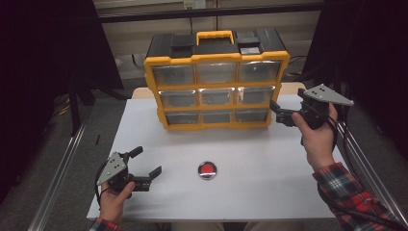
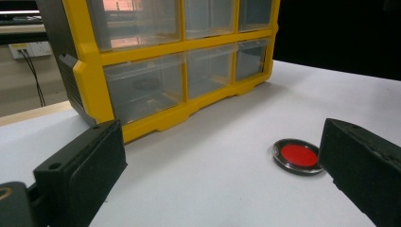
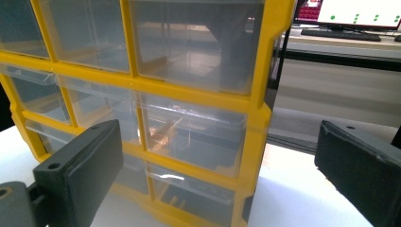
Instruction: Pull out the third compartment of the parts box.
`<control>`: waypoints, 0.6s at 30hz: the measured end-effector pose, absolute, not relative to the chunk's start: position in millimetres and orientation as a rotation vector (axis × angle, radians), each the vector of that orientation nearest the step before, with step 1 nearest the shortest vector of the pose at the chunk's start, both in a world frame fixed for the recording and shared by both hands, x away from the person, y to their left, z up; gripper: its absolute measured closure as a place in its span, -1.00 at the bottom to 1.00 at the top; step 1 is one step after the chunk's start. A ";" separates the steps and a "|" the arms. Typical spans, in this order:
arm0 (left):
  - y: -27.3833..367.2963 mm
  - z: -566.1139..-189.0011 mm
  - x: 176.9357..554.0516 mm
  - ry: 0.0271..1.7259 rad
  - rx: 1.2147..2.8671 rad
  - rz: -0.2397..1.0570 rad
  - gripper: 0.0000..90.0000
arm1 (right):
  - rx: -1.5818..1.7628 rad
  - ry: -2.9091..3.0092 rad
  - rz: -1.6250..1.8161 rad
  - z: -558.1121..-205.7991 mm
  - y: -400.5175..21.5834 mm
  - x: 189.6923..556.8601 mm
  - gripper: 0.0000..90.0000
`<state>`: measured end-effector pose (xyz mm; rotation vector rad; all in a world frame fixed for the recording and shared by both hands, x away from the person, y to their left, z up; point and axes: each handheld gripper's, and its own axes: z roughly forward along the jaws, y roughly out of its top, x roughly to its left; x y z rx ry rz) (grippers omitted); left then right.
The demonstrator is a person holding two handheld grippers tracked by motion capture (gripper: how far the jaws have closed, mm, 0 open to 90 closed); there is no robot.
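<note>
A yellow and black drawer organizer [image 1: 216, 79] with clear drawers stands upright at the back of the white table [image 1: 269, 183]. Its drawers [image 3: 189, 127] all look closed. A small round red disc with a metal rim [image 1: 207, 170] lies flat on the table in front of it. My left gripper [image 1: 146, 163] is open near the front left, to the left of the disc [image 2: 298, 156], with nothing between its jaws. My right gripper [image 1: 280, 111] is open and held above the table by the organizer's right edge [image 3: 257, 137], pointing at its middle and lower drawers.
The table's front edge runs just behind my left hand [image 1: 114, 202]. Metal rails [image 1: 57, 168] flank the table on both sides. Beyond the organizer's right side a desk with a monitor [image 3: 357, 12] stands in the background.
</note>
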<state>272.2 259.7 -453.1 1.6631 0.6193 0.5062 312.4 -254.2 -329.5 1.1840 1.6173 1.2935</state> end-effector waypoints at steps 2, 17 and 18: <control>259.7 -453.1 272.2 0.619 1.663 0.506 -0.96 | 1.187 1.611 1.289 -326.5 -252.1 313.8 -0.98; 261.5 -452.4 272.5 0.606 1.677 0.516 -0.96 | 1.195 1.578 1.276 -311.1 -232.1 327.2 -0.99; 261.6 -452.3 272.6 0.602 1.680 0.517 -0.96 | 1.199 1.571 1.275 -310.2 -231.2 328.3 -0.99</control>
